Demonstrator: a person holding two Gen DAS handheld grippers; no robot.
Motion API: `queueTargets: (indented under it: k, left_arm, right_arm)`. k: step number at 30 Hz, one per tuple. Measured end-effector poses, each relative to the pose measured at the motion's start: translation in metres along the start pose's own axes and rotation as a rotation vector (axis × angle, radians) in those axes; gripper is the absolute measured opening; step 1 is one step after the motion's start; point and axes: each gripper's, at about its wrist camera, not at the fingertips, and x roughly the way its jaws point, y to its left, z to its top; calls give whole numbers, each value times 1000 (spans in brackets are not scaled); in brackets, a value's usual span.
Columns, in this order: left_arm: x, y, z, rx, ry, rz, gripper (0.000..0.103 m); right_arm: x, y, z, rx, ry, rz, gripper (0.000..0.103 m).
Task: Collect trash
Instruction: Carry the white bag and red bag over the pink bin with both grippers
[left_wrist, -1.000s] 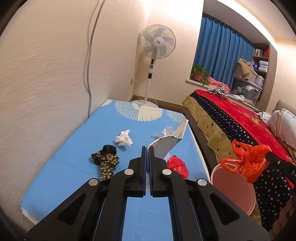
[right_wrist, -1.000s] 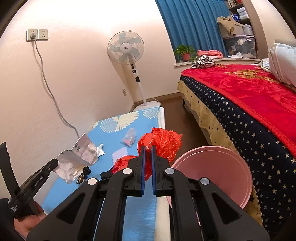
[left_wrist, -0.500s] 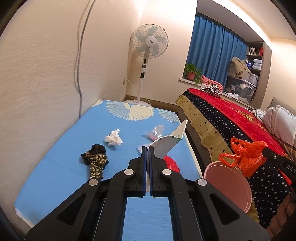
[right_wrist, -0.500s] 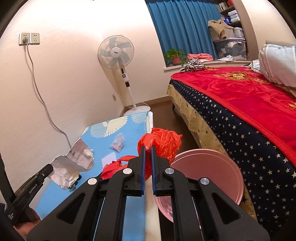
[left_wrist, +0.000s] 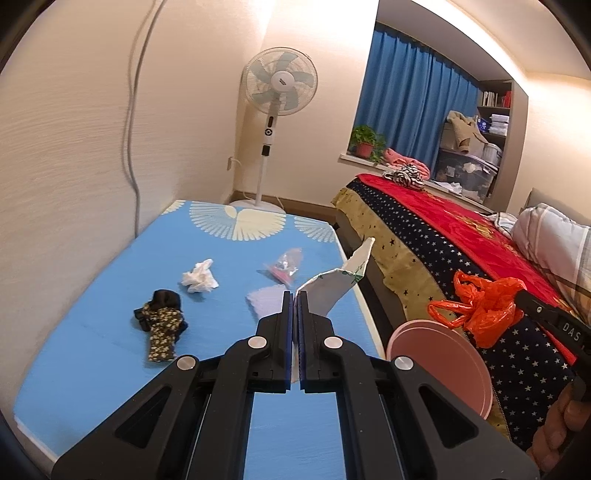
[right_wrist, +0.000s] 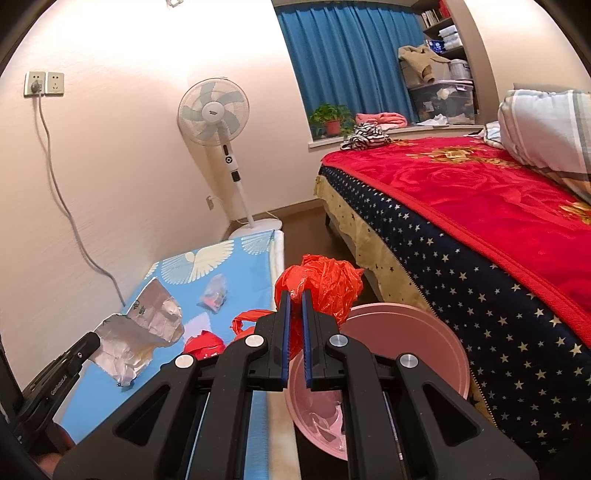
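Observation:
My left gripper (left_wrist: 295, 297) is shut on a crumpled foil wrapper (left_wrist: 338, 282), silver inside, held above the blue mat (left_wrist: 110, 332); the wrapper also shows in the right wrist view (right_wrist: 136, 336). My right gripper (right_wrist: 295, 295) is shut on an orange-red plastic bag (right_wrist: 321, 282), held above the pink bin (right_wrist: 406, 332), which holds some clear plastic. In the left wrist view the bag (left_wrist: 484, 310) hangs over the bin (left_wrist: 436, 350). On the mat lie a white tissue ball (left_wrist: 199, 280), a clear packet (left_wrist: 284, 266), a pale paper piece (left_wrist: 266, 299) and a dark floral cloth (left_wrist: 162, 325).
A red bag piece (right_wrist: 203, 345) lies on the mat near its edge. A standing fan (left_wrist: 277, 110) is at the far end by the wall. A bed with a red and starred blanket (right_wrist: 480, 229) lies right of the bin.
Both grippers have risen and pulled back a little with their loads. The orange bag now hangs over the bin's near rim.

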Motion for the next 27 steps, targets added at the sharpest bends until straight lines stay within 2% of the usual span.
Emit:
queueTargets:
  k: [15, 27]
  left_arm:
    - [13, -32, -1, 17, 3, -89, 2]
    - [30, -66, -4, 30, 13, -211, 2]
  right_arm:
    - [-1, -19, 0, 22, -15, -62, 6]
    - [3, -37, -2, 42, -10, -139, 6]
